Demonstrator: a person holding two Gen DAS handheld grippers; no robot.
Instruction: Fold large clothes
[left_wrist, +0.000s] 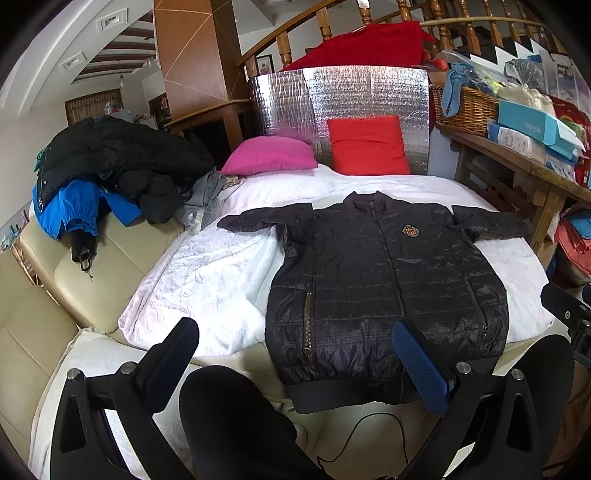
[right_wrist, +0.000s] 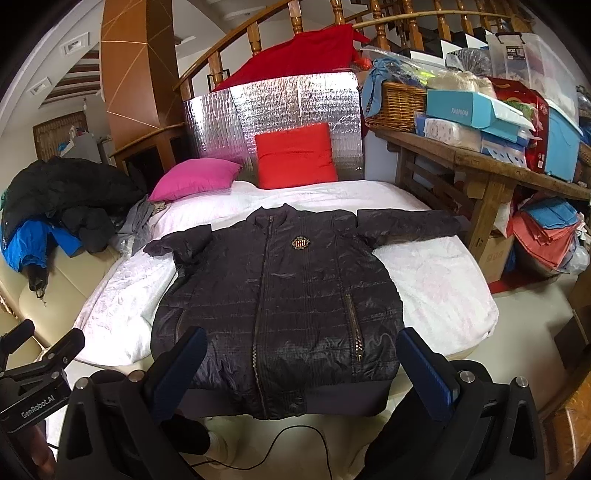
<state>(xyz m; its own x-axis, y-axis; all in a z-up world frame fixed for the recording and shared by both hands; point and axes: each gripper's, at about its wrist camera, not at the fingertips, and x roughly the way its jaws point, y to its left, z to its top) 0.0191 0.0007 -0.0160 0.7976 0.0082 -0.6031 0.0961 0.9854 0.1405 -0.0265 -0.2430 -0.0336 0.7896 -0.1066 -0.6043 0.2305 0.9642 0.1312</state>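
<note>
1. Black quilted zip-up jacket with a gold chest badge (left_wrist: 384, 280), left wrist view first: it's laid flat and face up on the white textured bedspread (left_wrist: 207, 280), collar pointing to 12 o'clock, ribbed hem at 6, so the long axis runs straight away from the tongs. Sleeves stick out to 9 and 3. The left gripper (left_wrist: 295, 365) is spread wide with nothing in it, and the jacket sits off toward 1 o'clock, hem just past the right finger.

2. Right wrist view: same jacket (right_wrist: 280, 295), now nearly dead ahead at 12, hem lying between the wide-open, empty fingers of the right gripper (right_wrist: 301, 363). I'd say the right hand is nearer the hem's middle, the left better placed for the 9 o'clock sleeve.
</note>
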